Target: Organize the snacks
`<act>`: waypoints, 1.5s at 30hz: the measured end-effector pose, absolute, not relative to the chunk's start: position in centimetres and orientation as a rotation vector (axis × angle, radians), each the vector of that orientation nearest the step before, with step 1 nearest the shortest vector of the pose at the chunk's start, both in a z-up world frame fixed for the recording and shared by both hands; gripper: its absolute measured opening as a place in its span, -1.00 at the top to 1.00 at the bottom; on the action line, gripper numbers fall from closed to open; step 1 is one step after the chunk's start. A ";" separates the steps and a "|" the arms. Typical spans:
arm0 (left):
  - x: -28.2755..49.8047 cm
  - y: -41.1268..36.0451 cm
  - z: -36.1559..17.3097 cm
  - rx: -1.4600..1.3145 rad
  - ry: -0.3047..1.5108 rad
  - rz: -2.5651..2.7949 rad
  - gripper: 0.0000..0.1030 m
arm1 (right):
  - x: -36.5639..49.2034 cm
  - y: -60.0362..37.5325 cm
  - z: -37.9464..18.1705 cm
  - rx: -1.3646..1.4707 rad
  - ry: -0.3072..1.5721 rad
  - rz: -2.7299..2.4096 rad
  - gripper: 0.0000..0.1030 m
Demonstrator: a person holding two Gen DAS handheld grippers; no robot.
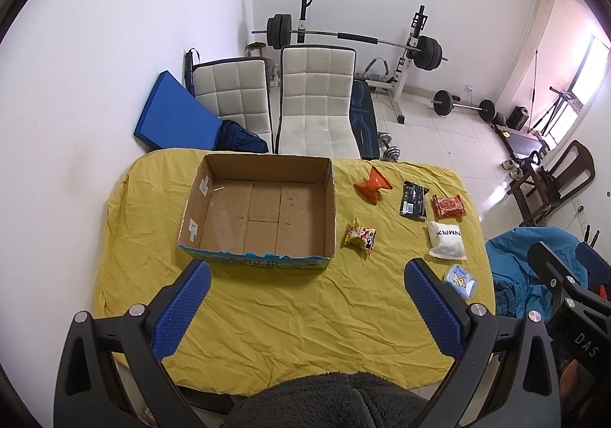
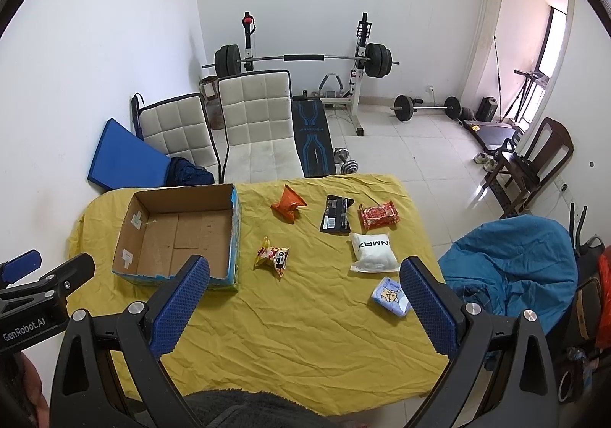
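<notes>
An empty cardboard box (image 1: pixel 263 214) (image 2: pixel 179 237) sits on the left of the yellow-covered table (image 1: pixel 290 313) (image 2: pixel 305 332). To its right lie several snack packs: an orange one (image 1: pixel 373 184) (image 2: pixel 288 203), a black one (image 1: pixel 413 200) (image 2: pixel 336 217), a red one (image 1: pixel 448 206) (image 2: pixel 379 214), a white one (image 1: pixel 446 239) (image 2: pixel 373 251), a yellow cartoon one (image 1: pixel 359 235) (image 2: pixel 273 256) and a pale blue one (image 1: pixel 461 279) (image 2: pixel 390 295). My left gripper (image 1: pixel 305 282) and right gripper (image 2: pixel 303 277) hover open above the table's near side, holding nothing.
Two white chairs (image 1: pixel 313 103) and a blue mat (image 1: pixel 175 114) stand behind the table. A barbell rack (image 1: pixel 355 42) and weights fill the back of the room. A blue beanbag (image 2: pixel 511 267) and a wooden chair (image 2: pixel 534 168) stand to the right.
</notes>
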State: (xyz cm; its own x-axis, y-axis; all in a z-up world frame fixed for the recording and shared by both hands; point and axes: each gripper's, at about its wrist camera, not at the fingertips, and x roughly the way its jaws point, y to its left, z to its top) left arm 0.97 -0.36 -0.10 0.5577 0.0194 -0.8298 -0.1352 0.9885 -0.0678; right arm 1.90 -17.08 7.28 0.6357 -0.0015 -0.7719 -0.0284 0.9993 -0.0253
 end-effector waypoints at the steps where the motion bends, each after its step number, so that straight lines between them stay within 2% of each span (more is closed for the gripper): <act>1: 0.9 -0.3 -0.1 -0.129 0.974 0.091 -1.00 | 1.9 -17.1 7.3 -0.036 0.881 0.015 -0.98; 31: 0.7 0.1 -0.5 -0.128 0.990 0.092 -1.00 | 2.7 -16.2 6.9 -0.040 0.899 0.038 -0.98; 45: 7.6 -6.2 -7.7 -0.097 1.166 -0.043 -1.00 | 7.4 -24.5 -2.3 0.057 1.096 -0.130 -0.98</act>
State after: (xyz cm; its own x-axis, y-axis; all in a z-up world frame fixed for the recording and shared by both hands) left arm 7.61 -6.25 -7.73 0.3939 -0.0843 -0.9153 -0.0159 0.9950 -0.0985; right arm 7.43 -24.54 -2.29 0.4508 -0.0768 -0.8893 0.1331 0.9909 -0.0181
